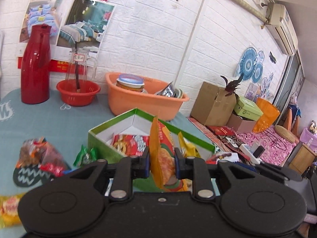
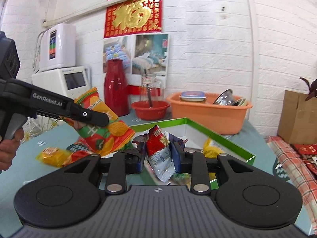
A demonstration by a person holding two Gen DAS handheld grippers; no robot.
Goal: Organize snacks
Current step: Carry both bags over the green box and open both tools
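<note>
Snack packets lifted over green-rimmed cardboard box [image 1: 118,136], both grippers loaded.

Left gripper [image 1: 161,162]: clamped on an orange foil crisp packet [image 1: 162,154], held upright before the box. Right gripper [image 2: 158,154]: clamped on a red-and-silver foil sachet [image 2: 160,150], above the box's near edge. Box on blue-grey tablecloth [image 1: 49,119] holds a red snack packet [image 1: 128,142]. Loose packets lie left of it; orange plastic basin [image 1: 142,101] behind.

Bright, even daylight in both views, strongest off the white brick wall [image 1: 158,39], nearly washed out upper right. Soft, faint shadows only. Small glare spots on the red flask [image 1: 35,63]. Strong fisheye bending at edges, dark vignetted corners. Motion blur on loose packets [image 2: 51,155] and foreground.
</note>
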